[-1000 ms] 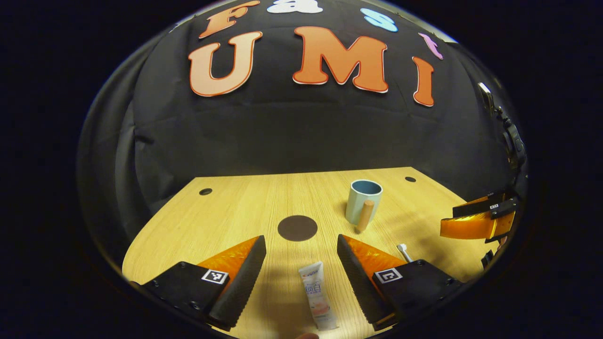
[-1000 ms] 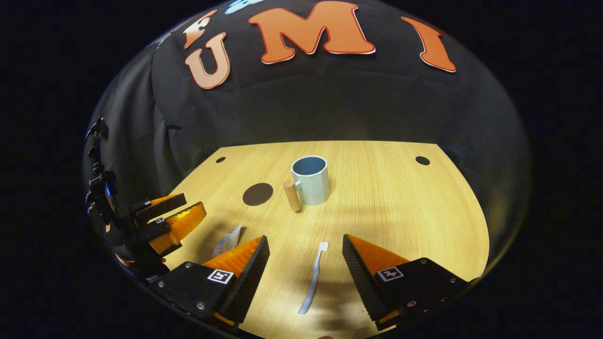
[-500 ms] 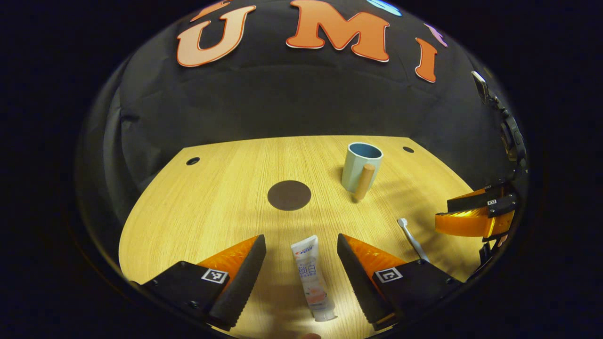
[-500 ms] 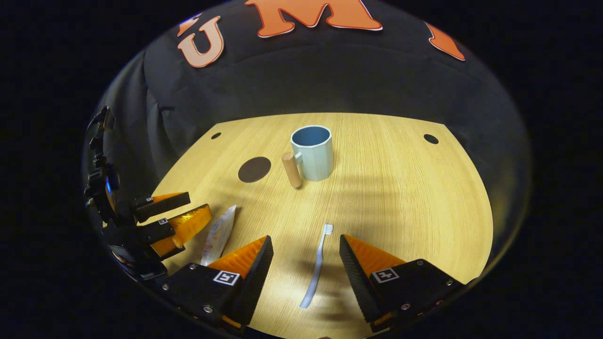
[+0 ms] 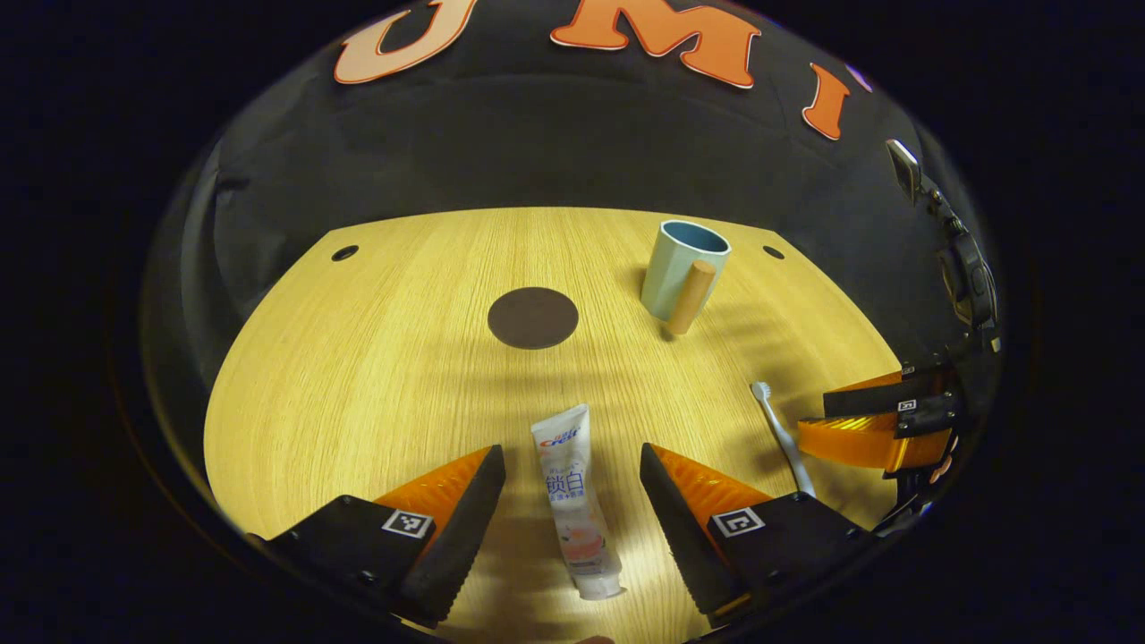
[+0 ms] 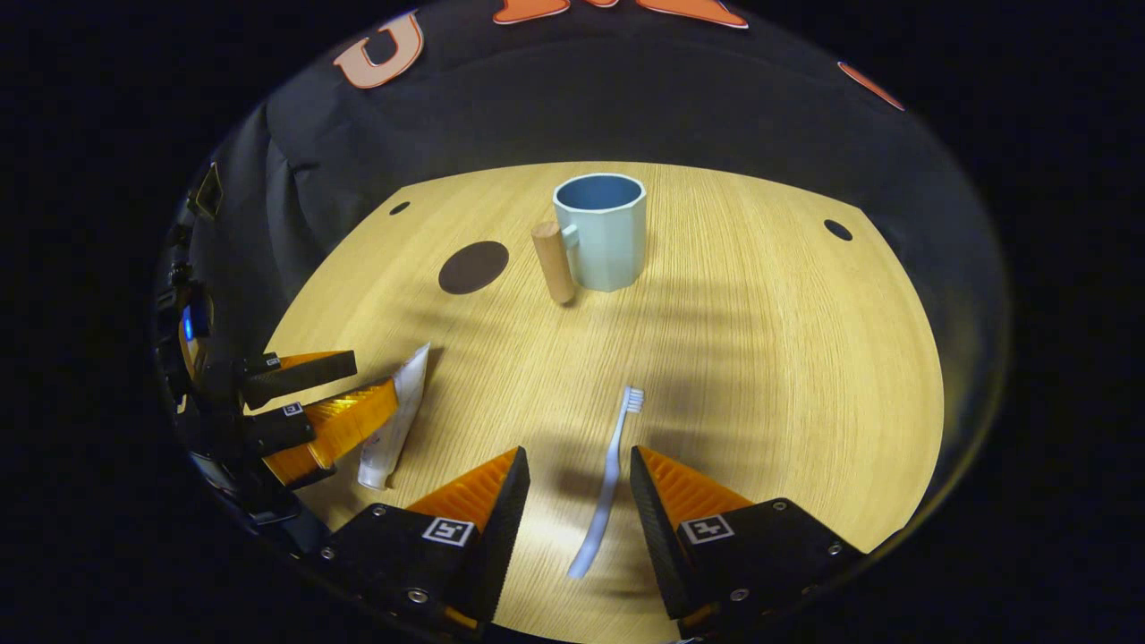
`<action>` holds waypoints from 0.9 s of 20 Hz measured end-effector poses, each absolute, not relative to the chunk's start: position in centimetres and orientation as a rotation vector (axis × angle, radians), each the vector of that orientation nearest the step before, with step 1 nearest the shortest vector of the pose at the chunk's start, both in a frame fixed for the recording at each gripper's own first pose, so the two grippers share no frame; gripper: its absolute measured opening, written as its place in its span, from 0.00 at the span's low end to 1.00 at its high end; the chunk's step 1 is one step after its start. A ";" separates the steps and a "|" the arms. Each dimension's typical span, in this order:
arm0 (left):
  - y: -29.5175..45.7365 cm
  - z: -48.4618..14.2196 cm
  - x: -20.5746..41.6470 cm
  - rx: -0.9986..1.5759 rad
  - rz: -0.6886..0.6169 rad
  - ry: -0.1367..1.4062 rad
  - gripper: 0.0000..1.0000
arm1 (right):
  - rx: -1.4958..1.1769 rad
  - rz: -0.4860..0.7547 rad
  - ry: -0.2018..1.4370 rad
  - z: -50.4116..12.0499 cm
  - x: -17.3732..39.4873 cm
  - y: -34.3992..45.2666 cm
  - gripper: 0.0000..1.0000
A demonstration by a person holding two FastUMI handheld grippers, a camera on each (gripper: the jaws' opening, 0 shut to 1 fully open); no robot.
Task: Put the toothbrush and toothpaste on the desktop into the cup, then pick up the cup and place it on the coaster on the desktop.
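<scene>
A white toothpaste tube (image 5: 572, 496) lies on the wooden desktop (image 5: 376, 358) between the fingers of my left gripper (image 5: 572, 514), which is open around it without touching. In the right gripper view a pale blue toothbrush (image 6: 606, 483) lies between the fingers of my right gripper (image 6: 577, 519), open with a narrowed gap. The light blue cup (image 5: 682, 268) (image 6: 599, 231) with a wooden handle stands upright at the far side. A dark round coaster (image 5: 533, 317) (image 6: 473, 266) lies left of the cup. The toothpaste tube (image 6: 389, 420) and left gripper (image 6: 313, 407) appear at the left of the right gripper view.
Small dark holes (image 5: 344, 253) (image 6: 838, 230) sit near the desktop's far corners. The right gripper (image 5: 881, 420) shows at the right edge of the left gripper view, beside the toothbrush (image 5: 783, 438). The black cloth wall stands behind the desk.
Both grippers have lowered and moved forward over the desk, so the toothpaste and toothbrush now lie farther in between their fingers. The right gripper's gap has narrowed.
</scene>
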State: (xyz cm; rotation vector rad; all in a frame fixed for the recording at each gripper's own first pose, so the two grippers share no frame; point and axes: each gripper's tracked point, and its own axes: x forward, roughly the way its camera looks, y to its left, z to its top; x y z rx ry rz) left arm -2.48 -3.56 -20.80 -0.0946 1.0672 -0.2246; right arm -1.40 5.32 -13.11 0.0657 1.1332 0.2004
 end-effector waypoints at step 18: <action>-4.2 -24.2 -5.0 -0.130 -0.186 1.274 0.96 | 0.023 0.116 1.303 -17.1 -2.3 4.5 0.25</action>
